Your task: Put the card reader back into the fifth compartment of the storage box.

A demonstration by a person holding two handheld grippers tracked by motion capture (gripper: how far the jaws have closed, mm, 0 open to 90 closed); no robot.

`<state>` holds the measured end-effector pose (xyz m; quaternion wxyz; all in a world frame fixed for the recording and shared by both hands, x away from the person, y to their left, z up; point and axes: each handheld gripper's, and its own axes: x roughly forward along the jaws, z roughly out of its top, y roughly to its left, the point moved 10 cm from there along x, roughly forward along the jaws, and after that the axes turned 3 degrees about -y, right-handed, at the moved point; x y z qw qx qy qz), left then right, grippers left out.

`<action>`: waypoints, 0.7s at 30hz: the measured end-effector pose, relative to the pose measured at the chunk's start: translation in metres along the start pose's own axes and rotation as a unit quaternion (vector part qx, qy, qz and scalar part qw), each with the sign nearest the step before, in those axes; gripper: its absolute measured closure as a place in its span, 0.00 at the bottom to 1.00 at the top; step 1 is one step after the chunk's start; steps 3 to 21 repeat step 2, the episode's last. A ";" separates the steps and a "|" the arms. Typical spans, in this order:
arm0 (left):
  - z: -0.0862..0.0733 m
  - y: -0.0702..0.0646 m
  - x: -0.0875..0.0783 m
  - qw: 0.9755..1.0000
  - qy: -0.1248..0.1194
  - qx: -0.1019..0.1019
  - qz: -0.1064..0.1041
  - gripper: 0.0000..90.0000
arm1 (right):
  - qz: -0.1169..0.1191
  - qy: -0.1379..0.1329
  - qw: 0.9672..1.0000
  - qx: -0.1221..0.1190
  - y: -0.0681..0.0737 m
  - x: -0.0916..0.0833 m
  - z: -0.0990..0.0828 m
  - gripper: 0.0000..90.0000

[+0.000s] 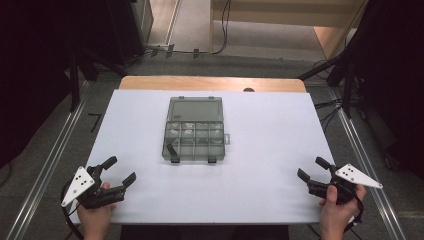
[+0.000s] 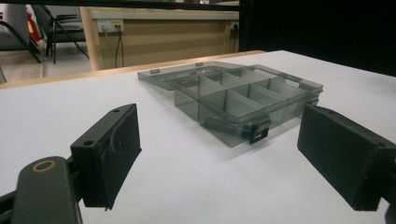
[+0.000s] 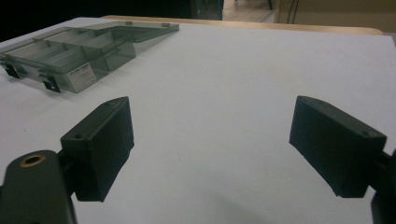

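Note:
A smoky clear plastic organiser box (image 1: 194, 131) lies in the middle of the white table, its lid folded flat toward the far side and its several small compartments looking empty. The box (image 2: 243, 95) sits ahead of my left gripper and the box (image 3: 79, 46) is far off to the upper left in the right gripper view. My left gripper (image 1: 120, 171) rests open near the front left corner, nothing between its jaws. My right gripper (image 1: 311, 168) rests open near the front right corner, also holding nothing.
The white table top (image 1: 270, 150) sits on a wooden desk whose far edge (image 1: 210, 82) shows behind it. Two black latches (image 1: 192, 160) stick out of the box's near side. Metal rails and cables run along the floor on both sides.

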<state>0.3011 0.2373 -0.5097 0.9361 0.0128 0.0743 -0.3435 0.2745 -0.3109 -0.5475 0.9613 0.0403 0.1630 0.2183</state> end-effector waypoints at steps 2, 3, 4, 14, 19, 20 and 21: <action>0.000 0.000 0.000 1.000 0.001 0.000 0.001 0.15 | -0.004 0.002 1.000 0.007 -0.003 0.000 -0.002 0.13; 0.000 0.000 0.000 1.000 0.001 0.000 0.001 0.15 | -0.004 0.002 1.000 0.007 -0.003 0.000 -0.002 0.13; 0.000 0.000 0.000 1.000 0.001 0.000 0.001 0.15 | -0.004 0.002 1.000 0.007 -0.003 0.000 -0.002 0.13; 0.000 0.000 0.000 1.000 0.001 0.000 0.001 0.15 | -0.004 0.002 1.000 0.007 -0.003 0.000 -0.002 0.13; 0.000 0.000 0.000 1.000 0.001 0.000 0.001 0.15 | -0.004 0.002 1.000 0.007 -0.003 0.000 -0.002 0.13; 0.000 0.000 0.000 1.000 0.001 0.000 0.001 0.15 | -0.004 0.002 1.000 0.007 -0.003 0.000 -0.002 0.13; 0.000 0.000 0.000 1.000 0.001 0.000 0.001 0.15 | -0.004 0.002 1.000 0.007 -0.003 0.000 -0.002 0.13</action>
